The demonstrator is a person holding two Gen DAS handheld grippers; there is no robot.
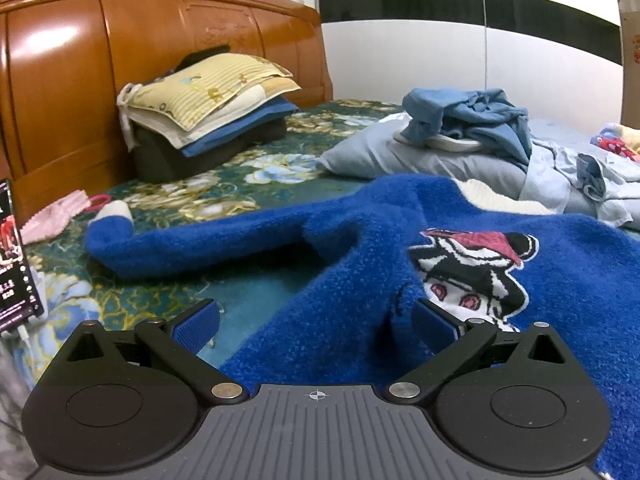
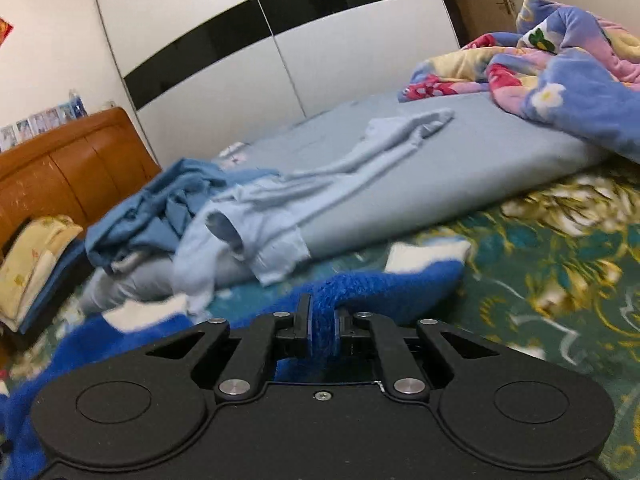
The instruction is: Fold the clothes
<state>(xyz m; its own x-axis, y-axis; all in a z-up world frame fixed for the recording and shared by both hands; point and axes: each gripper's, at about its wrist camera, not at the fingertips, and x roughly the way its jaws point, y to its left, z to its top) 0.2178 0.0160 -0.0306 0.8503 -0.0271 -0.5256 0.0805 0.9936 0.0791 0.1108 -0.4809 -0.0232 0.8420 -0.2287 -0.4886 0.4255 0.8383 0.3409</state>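
- We see a fuzzy blue sweater [image 1: 360, 264] lying on the bed [image 1: 240, 184], with a cartoon picture on its front.
- Our left hand-held gripper [image 1: 316, 320] has its fingers wide apart, and the sweater's edge lies between them.
- Our right hand-held gripper [image 2: 323, 330] is pinched tight on a fold of the sweater [image 2: 360, 284].
- One sleeve [image 1: 192, 244] stretches out to the left, with a white cuff at its end.
- A pile of light blue clothes [image 2: 208, 208] sits behind the sweater.
- A stack of folded things [image 1: 208, 108] rests by the wooden headboard [image 1: 80, 80].
- A bright flowery blanket [image 2: 552, 76] is bunched up at the far corner.
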